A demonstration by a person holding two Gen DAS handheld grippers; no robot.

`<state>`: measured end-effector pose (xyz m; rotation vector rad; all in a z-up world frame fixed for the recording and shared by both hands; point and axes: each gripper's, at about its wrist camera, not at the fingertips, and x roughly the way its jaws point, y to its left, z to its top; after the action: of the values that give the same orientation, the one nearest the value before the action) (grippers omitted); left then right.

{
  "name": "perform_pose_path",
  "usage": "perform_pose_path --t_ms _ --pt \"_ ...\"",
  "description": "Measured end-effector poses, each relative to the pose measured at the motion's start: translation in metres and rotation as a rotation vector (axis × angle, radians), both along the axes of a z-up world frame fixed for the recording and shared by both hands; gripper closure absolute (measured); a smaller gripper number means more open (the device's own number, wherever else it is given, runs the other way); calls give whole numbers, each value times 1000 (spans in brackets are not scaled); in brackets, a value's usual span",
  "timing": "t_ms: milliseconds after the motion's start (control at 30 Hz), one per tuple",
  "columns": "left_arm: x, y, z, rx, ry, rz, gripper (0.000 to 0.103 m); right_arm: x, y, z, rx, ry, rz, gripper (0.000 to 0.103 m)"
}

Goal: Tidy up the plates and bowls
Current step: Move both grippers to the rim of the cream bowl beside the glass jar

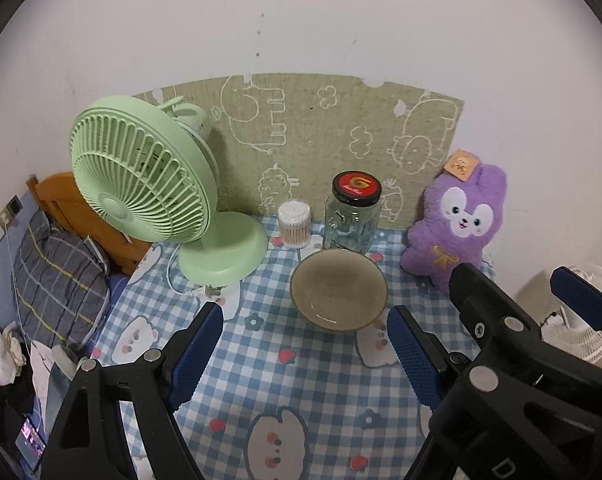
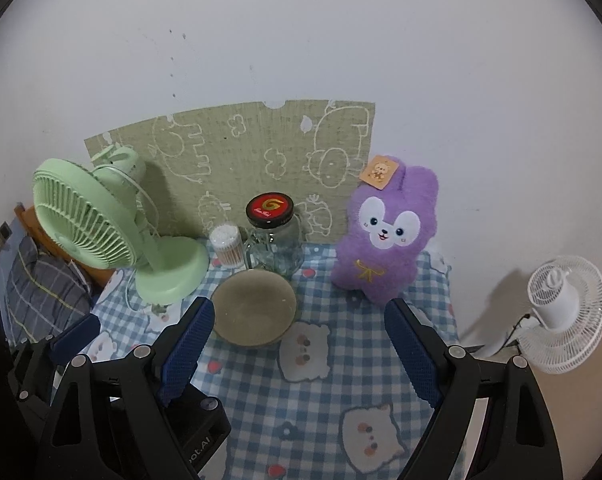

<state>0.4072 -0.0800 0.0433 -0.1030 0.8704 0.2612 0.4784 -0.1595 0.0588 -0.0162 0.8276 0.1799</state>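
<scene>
A round, olive-brown glazed bowl is sitting upright and empty on the blue-and-white checked tablecloth with cartoon animal prints. In the left wrist view the left gripper is hovering over the cloth with its blue-padded fingers standing wide apart and holding nothing; the bowl is lying ahead of the fingertips, roughly in line with the gap between them and a little toward the right-hand finger, apart from both pads. In the right wrist view the right gripper is likewise spreading its blue-padded fingers wide with nothing between them; here the bowl is lying ahead and toward the left-hand finger, whose tip is overlapping the bowl's near-left rim in the picture, though whether it is touching cannot be told.

Just behind the bowl a clear glass jar with a black and red lid is standing, and a small clear tub of cotton swabs is standing just beside it. A pale green desk fan is standing to the left, and a purple plush rabbit is leaning against the white wall to the right. A white fan is standing off the table on the far right.
</scene>
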Motion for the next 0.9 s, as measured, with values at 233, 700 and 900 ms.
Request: perform_pose_path --t_ms 233,700,900 --pt "28 8 -26 6 45 22 19 31 1 -29 13 36 7 19" --pt "77 20 -76 28 66 20 41 83 12 -90 29 108 0 33" --pt "90 28 -102 31 95 34 50 98 20 -118 38 155 7 36"
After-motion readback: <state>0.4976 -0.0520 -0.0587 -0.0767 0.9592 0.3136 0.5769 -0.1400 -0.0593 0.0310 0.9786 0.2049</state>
